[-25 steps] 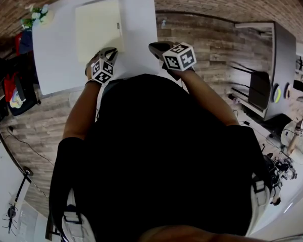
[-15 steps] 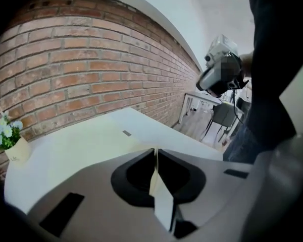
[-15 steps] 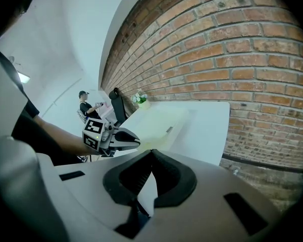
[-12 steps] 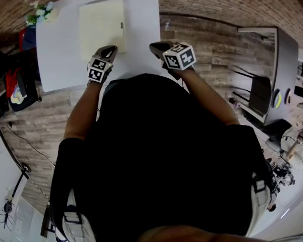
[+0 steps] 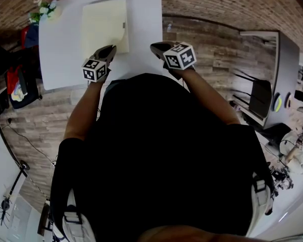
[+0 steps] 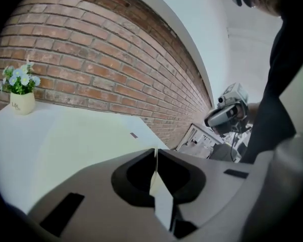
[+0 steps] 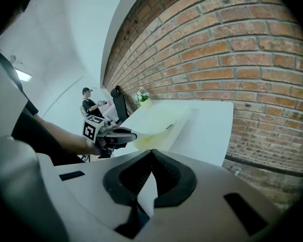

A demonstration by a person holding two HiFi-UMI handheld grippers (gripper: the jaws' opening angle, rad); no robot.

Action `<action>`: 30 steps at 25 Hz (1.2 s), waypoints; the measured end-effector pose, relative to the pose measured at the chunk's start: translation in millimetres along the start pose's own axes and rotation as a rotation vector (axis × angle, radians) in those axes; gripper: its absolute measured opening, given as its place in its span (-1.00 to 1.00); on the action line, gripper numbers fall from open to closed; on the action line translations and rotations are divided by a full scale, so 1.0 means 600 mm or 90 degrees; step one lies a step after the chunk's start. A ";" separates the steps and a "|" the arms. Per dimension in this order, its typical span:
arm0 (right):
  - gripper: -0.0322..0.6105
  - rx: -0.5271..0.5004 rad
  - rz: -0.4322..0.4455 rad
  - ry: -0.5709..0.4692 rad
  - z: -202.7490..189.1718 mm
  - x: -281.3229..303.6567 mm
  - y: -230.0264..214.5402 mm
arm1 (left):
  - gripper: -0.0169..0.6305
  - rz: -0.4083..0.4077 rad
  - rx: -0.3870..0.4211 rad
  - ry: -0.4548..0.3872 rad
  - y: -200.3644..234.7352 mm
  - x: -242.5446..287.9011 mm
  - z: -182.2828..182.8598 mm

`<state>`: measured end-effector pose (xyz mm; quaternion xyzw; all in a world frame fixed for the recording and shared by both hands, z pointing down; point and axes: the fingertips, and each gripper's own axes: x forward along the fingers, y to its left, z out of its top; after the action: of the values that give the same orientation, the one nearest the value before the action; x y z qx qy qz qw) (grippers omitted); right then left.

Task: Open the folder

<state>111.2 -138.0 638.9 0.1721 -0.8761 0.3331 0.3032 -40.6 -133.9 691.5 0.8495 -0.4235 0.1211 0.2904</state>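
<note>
where the pale yellow folder (image 5: 103,26) lies on the white table (image 5: 60,59), its near right corner curls up off the surface, pinched between the closed jaws of the left gripper (image 5: 111,48). the right gripper (image 5: 156,46) hangs near it over the table's near edge, jaws pressed together on nothing. a small flower pot (image 5: 43,9) stands at the table's far left corner.

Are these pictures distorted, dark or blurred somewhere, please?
Head view: strong fisheye, the edges of the table bow, and the person's black shirt shows no detail. Left gripper view: the brick wall curves and the left corners are black. Right gripper view: the same bending, with a dark rim.
</note>
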 end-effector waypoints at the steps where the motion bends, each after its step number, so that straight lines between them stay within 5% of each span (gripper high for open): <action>1: -0.82 -0.001 0.000 0.001 0.000 0.001 0.000 | -0.88 -0.005 -0.012 -0.011 0.000 -0.002 0.004; 6: -0.82 -0.004 0.001 0.004 0.002 0.006 -0.003 | -0.88 -0.027 -0.053 -0.058 -0.003 -0.007 0.031; 30: -0.82 -0.026 0.037 0.026 0.032 0.067 0.011 | -0.87 -0.025 -0.097 -0.159 0.014 -0.095 0.098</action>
<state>69.0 -150.4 650.2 0.1334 -0.8810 0.3271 0.3147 -84.4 -136.2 621.8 0.8417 -0.4473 -0.0235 0.3015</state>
